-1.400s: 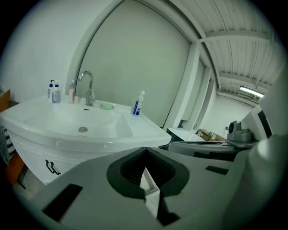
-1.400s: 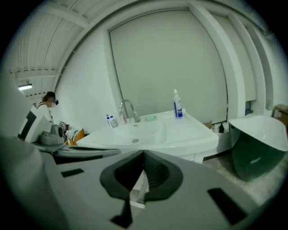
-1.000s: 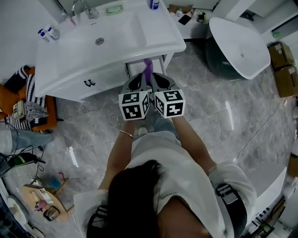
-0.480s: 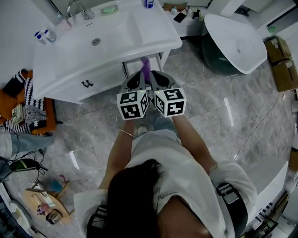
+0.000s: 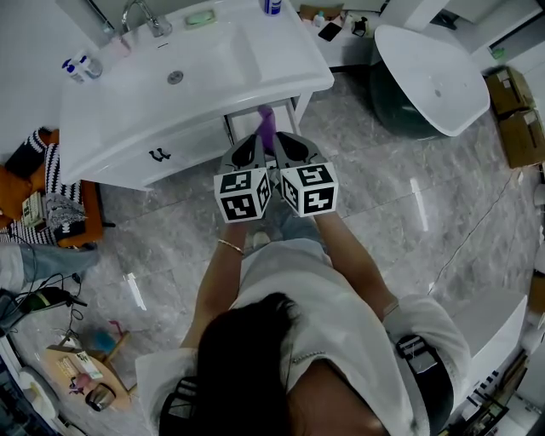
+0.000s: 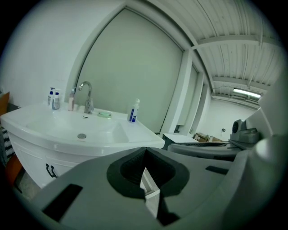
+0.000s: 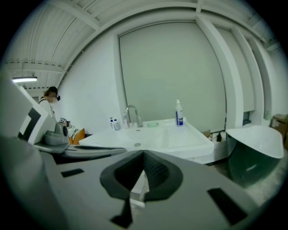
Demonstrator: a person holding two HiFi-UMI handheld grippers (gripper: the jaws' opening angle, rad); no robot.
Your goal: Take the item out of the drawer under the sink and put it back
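Observation:
The white sink cabinet [image 5: 170, 102] stands ahead of me, and its drawer [image 5: 294, 109] under the basin's right end is pulled out a little. A purple item [image 5: 266, 122] stands in that opening, just beyond the gripper tips. My left gripper [image 5: 253, 143] and right gripper [image 5: 286, 141] hover side by side in front of the drawer, marker cubes toward me. Both are shut and hold nothing. In the left gripper view the left gripper [image 6: 145, 150] has its jaws meeting, with a white drawer edge [image 6: 150, 191] below. The right gripper [image 7: 143, 154] looks the same in the right gripper view.
A faucet [image 5: 146, 15], a soap dish and small bottles [image 5: 81, 65] sit on the sink top. A white bathtub [image 5: 430, 72] stands at the right, with cardboard boxes [image 5: 515, 115] beyond. An orange seat with striped cloth [image 5: 47, 192] is at the left. A person [image 7: 49, 96] stands far left.

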